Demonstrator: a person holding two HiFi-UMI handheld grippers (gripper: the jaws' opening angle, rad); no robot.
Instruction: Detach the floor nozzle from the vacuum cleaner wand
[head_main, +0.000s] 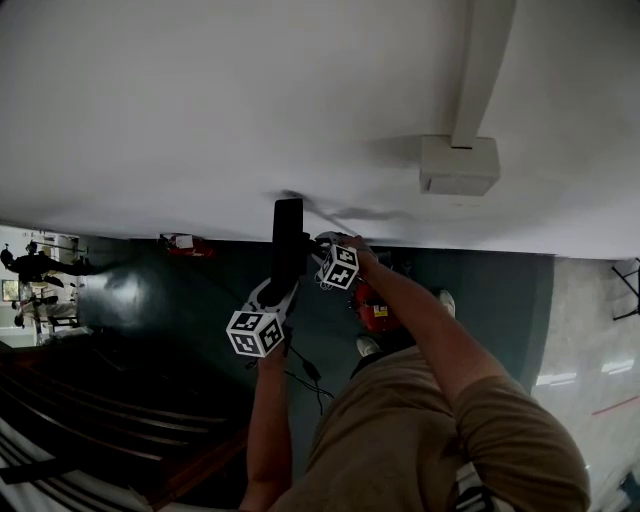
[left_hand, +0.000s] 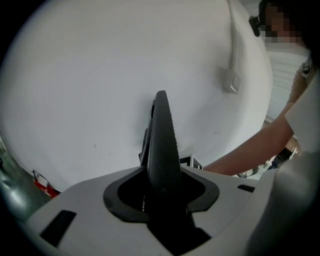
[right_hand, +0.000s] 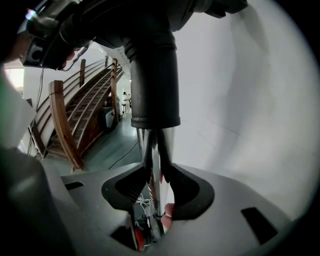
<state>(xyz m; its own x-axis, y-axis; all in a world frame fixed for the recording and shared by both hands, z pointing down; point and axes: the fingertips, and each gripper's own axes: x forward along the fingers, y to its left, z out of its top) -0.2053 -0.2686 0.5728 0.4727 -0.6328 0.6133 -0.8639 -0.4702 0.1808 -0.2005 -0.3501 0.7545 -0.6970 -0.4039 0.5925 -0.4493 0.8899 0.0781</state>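
The shiny chrome vacuum cleaner wand (right_hand: 171, 142), topped by a black cylindrical collar (right_hand: 154, 80), is pinched between the jaws of the right gripper (right_hand: 156, 150) at the centre of the right gripper view. The left gripper (left_hand: 160, 115) is seen with its black jaws pressed together before a white wall (left_hand: 100, 90), with nothing discernible between them. In the head view a cube of black-and-white square markers (head_main: 255, 333) is carried left of centre, and a red vacuum cleaner body (head_main: 375, 310) is seen right of centre.
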